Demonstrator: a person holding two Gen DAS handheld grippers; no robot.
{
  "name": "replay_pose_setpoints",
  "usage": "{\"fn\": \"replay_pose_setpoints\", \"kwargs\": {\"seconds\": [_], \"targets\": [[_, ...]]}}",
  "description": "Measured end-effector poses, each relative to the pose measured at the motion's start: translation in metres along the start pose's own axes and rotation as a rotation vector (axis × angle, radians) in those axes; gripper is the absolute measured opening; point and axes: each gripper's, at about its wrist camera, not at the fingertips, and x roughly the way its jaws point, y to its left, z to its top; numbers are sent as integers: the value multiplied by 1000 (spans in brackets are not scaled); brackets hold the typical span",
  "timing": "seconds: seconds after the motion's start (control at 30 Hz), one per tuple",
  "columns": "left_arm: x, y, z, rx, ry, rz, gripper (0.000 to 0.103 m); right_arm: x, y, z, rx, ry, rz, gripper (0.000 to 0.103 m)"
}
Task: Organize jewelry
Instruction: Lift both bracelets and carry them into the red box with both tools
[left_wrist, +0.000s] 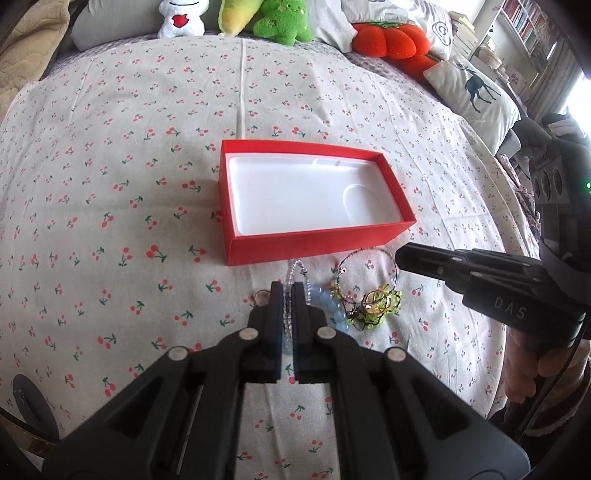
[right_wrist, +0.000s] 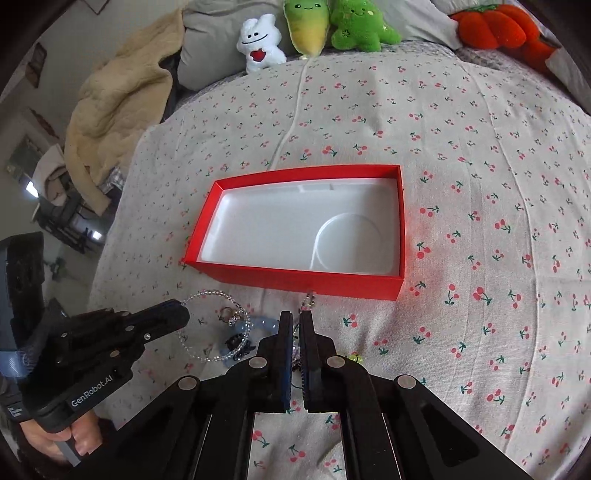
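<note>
A red box (left_wrist: 317, 242) with an empty white liner lies open on the cherry-print cloth; it also shows in the right wrist view (right_wrist: 303, 282). A jewelry pile lies in front of it: a clear bead strand (left_wrist: 297, 267), a light blue bead bracelet (left_wrist: 332, 308), a dark wire bangle (left_wrist: 369, 254) and a green-yellow piece (left_wrist: 380, 304). My left gripper (left_wrist: 288, 290) is shut on the clear bead strand (right_wrist: 207, 295). My right gripper (right_wrist: 295, 319) is shut on a dark beaded piece (right_wrist: 308, 301) near the box's front wall. The right gripper also shows in the left wrist view (left_wrist: 400, 258).
Plush toys, white (right_wrist: 260, 46), green (right_wrist: 360, 26) and red (left_wrist: 388, 38), line the far edge of the bed. A beige blanket (right_wrist: 114, 96) hangs at the left. A deer-print pillow (left_wrist: 476, 92) lies at the far right.
</note>
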Motion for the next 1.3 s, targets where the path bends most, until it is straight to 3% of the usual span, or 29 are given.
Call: {"fn": "replay_pose_setpoints", "kwargs": {"seconds": [0.27,0.37,0.4,0.5,0.57,0.6,0.63,0.67,0.77,0.83,0.93,1.03,1.3], "targets": [[-21,-18,24,-2,-123,-68,5,-16,-20,6,53,-32,25,4],[-22,-20,32,-23,-145,-102,5,-8,-34,3,93,12,9,8],[-22,-21,34,-28,-149,-111,5,-4,-39,1,105,33,6,16],[-21,-27,34,-31,-150,-123,5,9,-50,-3,125,93,-14,18],[-20,-29,34,-25,-148,-124,5,16,-52,-6,126,117,-24,27],[-20,-30,33,-19,-147,-124,5,18,-52,-6,126,122,-30,44],[-20,-30,33,-14,-147,-124,5,18,-51,-6,124,113,-28,67],[-21,-31,31,-10,-148,-123,5,19,-50,-6,120,103,-31,70],[-23,-32,29,1,-150,-119,5,27,-48,-6,129,120,-30,65],[-24,-32,28,6,-150,-117,5,37,-46,-9,128,151,-49,45],[-22,-32,27,9,-144,-111,5,52,-47,-11,127,189,-90,23],[-21,-31,26,7,-142,-109,5,55,-51,-12,148,179,-94,6],[-23,-32,35,-11,-161,-155,5,20,-41,-9,116,63,-62,3]]}}
